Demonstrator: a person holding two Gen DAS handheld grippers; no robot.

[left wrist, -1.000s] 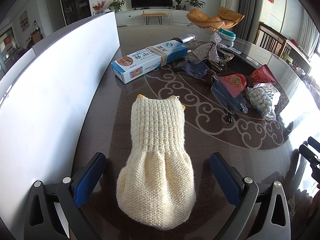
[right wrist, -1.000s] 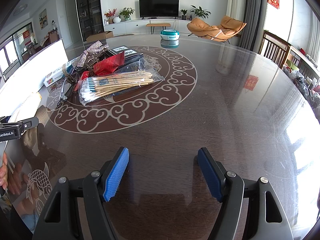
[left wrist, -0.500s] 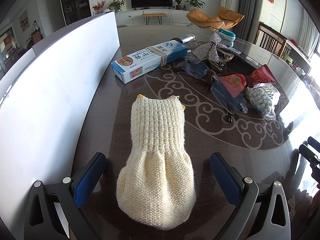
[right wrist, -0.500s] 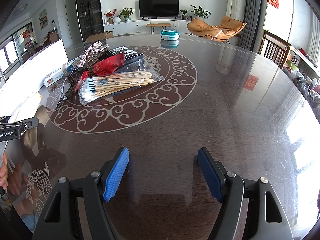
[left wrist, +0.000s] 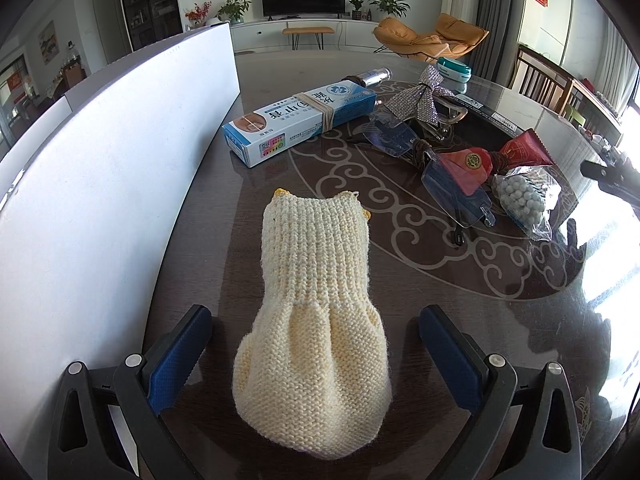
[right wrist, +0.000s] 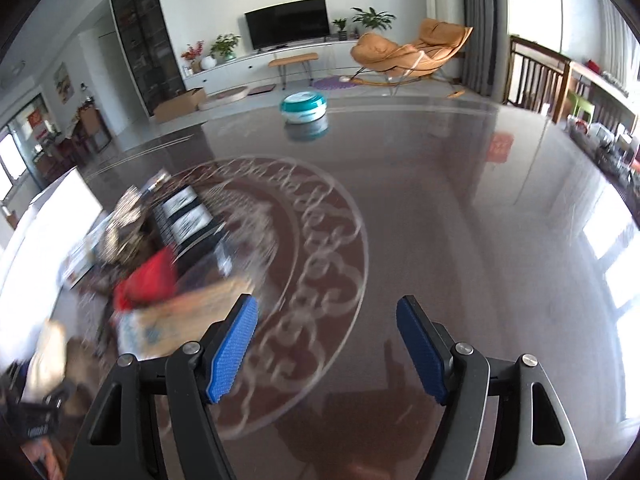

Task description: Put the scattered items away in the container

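A cream knitted pouch (left wrist: 316, 320) lies on the dark table between the open fingers of my left gripper (left wrist: 316, 340), not gripped. The white container wall (left wrist: 108, 168) stands along its left. Beyond lie a blue-white box (left wrist: 300, 124), a sequin bow (left wrist: 420, 100), glasses (left wrist: 452, 188), red packets (left wrist: 524, 148) and a bag of white beads (left wrist: 520, 200). My right gripper (right wrist: 326, 340) is open and empty over the table; its view is blurred, with a red packet (right wrist: 148, 280) and a stick bundle (right wrist: 180, 320) at its left.
A teal round tin (right wrist: 304, 108) sits at the table's far side. The container wall (right wrist: 52, 220) shows at the left of the right wrist view. The table edge runs along the right, with chairs (right wrist: 536, 76) beyond.
My right gripper has swung forward and to the left toward the pile of items, blurring its view. The left gripper and the knitted pouch have not moved.
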